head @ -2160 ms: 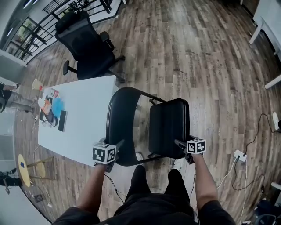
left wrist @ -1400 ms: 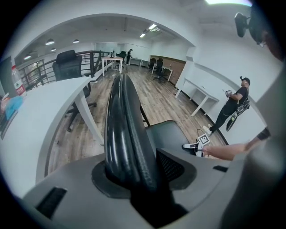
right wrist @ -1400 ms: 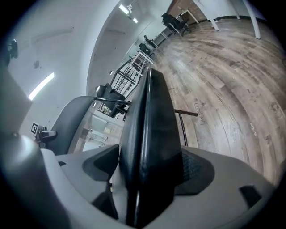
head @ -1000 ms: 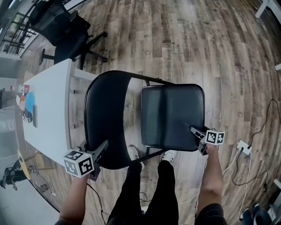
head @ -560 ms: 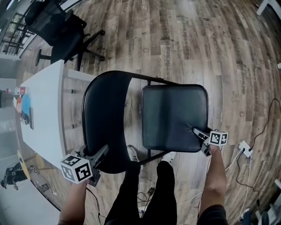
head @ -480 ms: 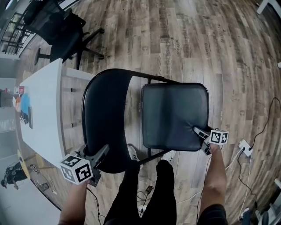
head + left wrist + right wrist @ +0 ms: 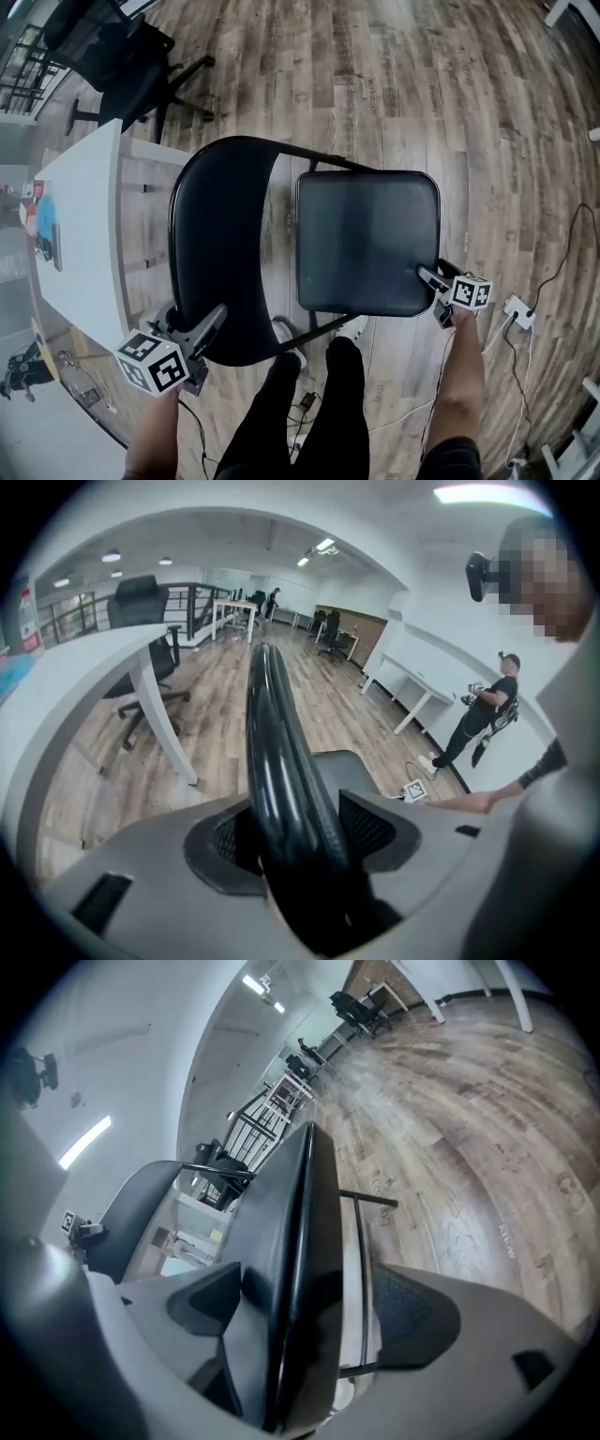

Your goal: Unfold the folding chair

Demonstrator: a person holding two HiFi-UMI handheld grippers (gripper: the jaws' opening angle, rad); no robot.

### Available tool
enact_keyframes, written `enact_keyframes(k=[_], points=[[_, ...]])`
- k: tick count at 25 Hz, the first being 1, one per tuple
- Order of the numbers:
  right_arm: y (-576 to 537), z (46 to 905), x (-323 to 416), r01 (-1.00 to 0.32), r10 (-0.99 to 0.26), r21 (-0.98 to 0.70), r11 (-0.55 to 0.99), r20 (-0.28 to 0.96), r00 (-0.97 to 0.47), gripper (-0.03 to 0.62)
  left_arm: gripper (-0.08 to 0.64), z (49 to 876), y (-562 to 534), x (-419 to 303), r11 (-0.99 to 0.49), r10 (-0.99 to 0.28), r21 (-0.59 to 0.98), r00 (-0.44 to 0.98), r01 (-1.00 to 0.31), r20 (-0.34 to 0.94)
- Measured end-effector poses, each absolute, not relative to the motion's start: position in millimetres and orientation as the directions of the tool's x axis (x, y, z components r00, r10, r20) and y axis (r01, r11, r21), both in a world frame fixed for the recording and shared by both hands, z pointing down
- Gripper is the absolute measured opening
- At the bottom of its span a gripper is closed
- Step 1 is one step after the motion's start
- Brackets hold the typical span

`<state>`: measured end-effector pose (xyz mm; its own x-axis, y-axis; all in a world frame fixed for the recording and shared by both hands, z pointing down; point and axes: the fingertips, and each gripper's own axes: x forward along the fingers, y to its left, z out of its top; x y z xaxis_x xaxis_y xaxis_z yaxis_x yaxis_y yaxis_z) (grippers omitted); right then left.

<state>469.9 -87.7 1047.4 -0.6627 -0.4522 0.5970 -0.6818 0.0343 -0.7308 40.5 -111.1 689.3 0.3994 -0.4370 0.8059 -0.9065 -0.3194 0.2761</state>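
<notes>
The black folding chair stands open under me in the head view, its curved backrest (image 7: 220,244) on the left and its flat square seat (image 7: 366,239) on the right. My left gripper (image 7: 211,323) straddles the backrest's near rim; in the left gripper view the rim (image 7: 272,742) runs between the opening jaws, and the right pad (image 7: 375,827) stands off it. My right gripper (image 7: 427,275) is at the seat's near right corner. Its jaws are opening too, and the seat edge (image 7: 286,1241) lies between them with floor showing beside the right pad (image 7: 412,1312).
A white table (image 7: 75,216) stands close along the chair's left, with a black office chair (image 7: 112,47) beyond it. A power strip (image 7: 516,309) and cables lie on the wooden floor at right. My legs (image 7: 309,403) are just behind the chair. Another person (image 7: 483,714) stands far off.
The seat has swung down from a narrow tilted shape to a broad flat square. Both grippers drifted toward the picture's lower edge, the right one following the seat corner outward.
</notes>
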Motion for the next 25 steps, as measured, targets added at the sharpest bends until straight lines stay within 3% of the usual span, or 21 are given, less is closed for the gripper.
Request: enact_keyframes(k=[6,15,18,25], points=[[-68,977,493,-0.849,-0.582,-0.519,0.101,0.661,-0.473,0.423,0.243,655,-105,26,-0.373,-0.546,0.121,0.323,-0.920,0.773],[-38,751,365,-0.905,-0.777,-0.300,0.301,0.473,-0.415,0.399,0.185,566,-59,4,-0.317,-0.711,0.170,0.352,-0.933,0.609],[-10,676,329,-0.926,-0.828,-0.217,0.310,0.418,-0.375,0.323,0.148,536,-29,9,-0.312,-0.752,0.216,0.379,-0.925,0.539],[78,529,291,-0.965,-0.919,-0.062,0.253,0.296,-0.260,0.041,0.024,475,59,29,-0.409,-0.803,0.203,0.457,-0.890,0.383]])
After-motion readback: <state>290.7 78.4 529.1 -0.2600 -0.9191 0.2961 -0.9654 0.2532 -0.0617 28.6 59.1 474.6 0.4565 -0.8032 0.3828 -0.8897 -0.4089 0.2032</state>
